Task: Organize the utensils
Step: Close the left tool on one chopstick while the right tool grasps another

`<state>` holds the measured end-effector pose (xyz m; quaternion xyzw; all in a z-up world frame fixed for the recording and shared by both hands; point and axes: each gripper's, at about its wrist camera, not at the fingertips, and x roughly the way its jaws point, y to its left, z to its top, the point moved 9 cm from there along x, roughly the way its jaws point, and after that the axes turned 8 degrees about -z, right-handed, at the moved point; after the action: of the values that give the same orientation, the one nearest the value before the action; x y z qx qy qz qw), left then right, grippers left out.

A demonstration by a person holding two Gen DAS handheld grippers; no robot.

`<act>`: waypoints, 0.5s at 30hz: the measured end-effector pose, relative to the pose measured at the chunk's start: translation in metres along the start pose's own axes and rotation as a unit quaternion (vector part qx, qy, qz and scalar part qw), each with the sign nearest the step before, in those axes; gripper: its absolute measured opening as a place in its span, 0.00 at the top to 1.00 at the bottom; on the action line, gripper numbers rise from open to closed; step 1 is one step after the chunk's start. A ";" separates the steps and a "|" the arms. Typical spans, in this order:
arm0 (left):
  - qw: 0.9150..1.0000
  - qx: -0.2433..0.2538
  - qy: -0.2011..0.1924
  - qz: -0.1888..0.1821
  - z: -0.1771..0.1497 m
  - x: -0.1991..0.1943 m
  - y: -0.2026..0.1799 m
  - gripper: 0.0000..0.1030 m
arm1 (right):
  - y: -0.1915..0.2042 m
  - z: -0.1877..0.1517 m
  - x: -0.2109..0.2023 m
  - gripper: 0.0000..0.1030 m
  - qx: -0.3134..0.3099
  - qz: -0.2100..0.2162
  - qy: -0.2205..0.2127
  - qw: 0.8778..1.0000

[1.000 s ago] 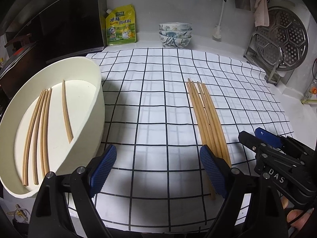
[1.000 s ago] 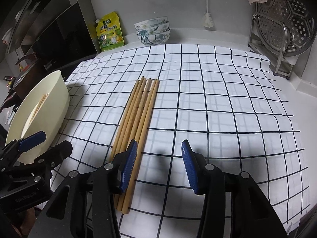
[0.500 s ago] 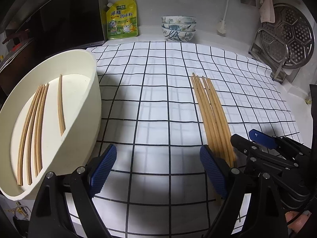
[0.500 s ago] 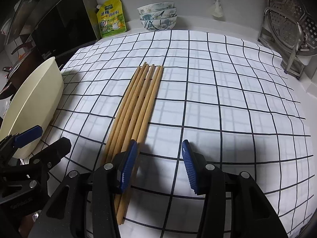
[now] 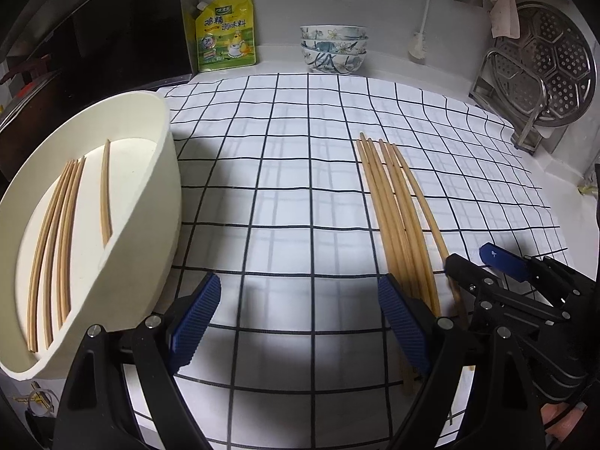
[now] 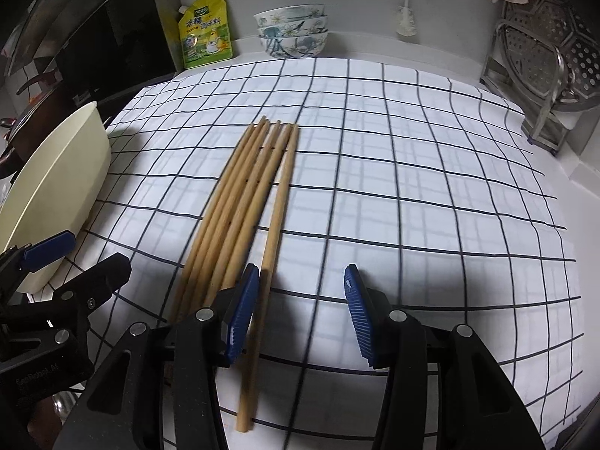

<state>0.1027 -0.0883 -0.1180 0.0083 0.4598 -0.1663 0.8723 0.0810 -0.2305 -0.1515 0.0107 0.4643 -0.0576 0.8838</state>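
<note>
Five chopsticks (image 6: 245,202) lie on our checked cloth (image 6: 412,187), four more in the tub (image 5: 142,202). Our left gripper (image 5: 300,322) and right gripper (image 6: 300,311) are spread apart, holding nothing.

5 pale wooden chopsticks (image 6: 240,210) lie side by side on the checked cloth (image 6: 412,195), the rightmost splayed apart. 4 more chopsticks (image 5: 63,225) rest inside the cream tray (image 5: 165,172).
</note>
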 end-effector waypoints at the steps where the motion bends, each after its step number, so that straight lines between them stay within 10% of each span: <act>1: 1.000 0.001 0.000 -0.002 0.001 0.002 -0.002 0.18 | -0.003 0.000 0.000 0.56 0.003 -0.002 0.000 1.000; 15: 1.000 0.017 0.022 0.003 0.002 0.035 -0.018 0.17 | -0.027 -0.006 -0.004 0.56 0.028 -0.006 -0.005 1.000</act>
<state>0.1171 -0.1150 -0.1424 0.0282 0.4757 -0.1715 0.8623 0.0707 -0.2568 -0.1503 0.0327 0.4577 -0.0756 0.8853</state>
